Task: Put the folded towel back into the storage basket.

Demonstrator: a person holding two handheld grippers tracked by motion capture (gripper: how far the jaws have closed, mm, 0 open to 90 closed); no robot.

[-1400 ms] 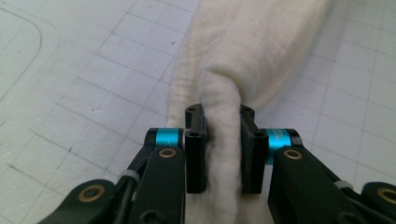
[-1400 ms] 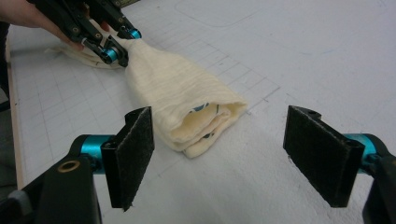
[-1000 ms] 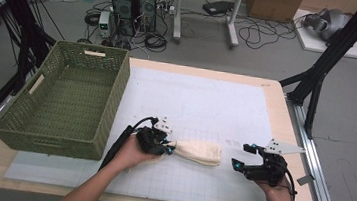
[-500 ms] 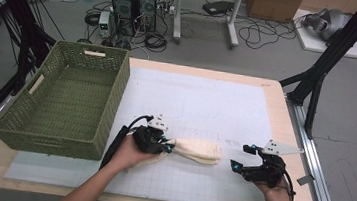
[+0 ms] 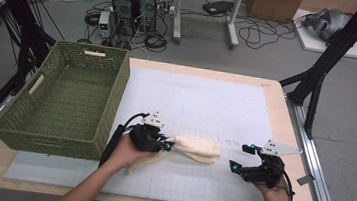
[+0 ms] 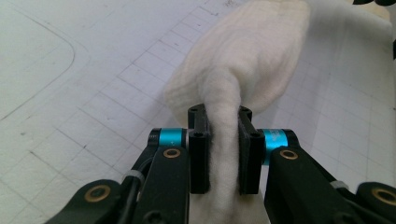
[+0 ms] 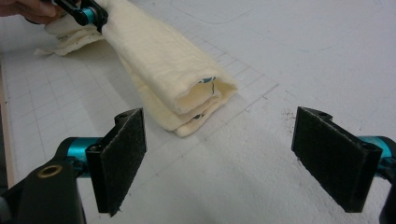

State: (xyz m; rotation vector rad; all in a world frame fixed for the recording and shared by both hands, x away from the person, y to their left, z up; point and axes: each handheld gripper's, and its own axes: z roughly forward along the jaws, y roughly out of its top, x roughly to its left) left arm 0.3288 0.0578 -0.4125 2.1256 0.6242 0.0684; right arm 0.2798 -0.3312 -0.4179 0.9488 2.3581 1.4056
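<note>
A cream folded cloth (image 5: pixel 196 148) lies on the white grid mat near the table's front. My left gripper (image 5: pixel 164 144) is shut on its left end. In the left gripper view the pads (image 6: pixel 200 154) pinch a bunched fold of the cloth (image 6: pixel 243 60), which widens beyond them. My right gripper (image 5: pixel 239 156) stands open a little to the right of the cloth's other end, touching nothing. In the right gripper view the cloth's layered open end (image 7: pixel 196 100) lies ahead of the wide-apart gripper (image 7: pixel 229 154), and the left gripper (image 7: pixel 86 11) shows at the top left.
A green woven basket (image 5: pixel 114 99) stands at the table's left, close beside my left hand. The white grid mat (image 5: pixel 206 103) covers most of the wooden tabletop. Black frame posts rise at both sides of the table.
The left gripper has shifted slightly to the left with the cloth end in it. The right hand has stayed in place.
</note>
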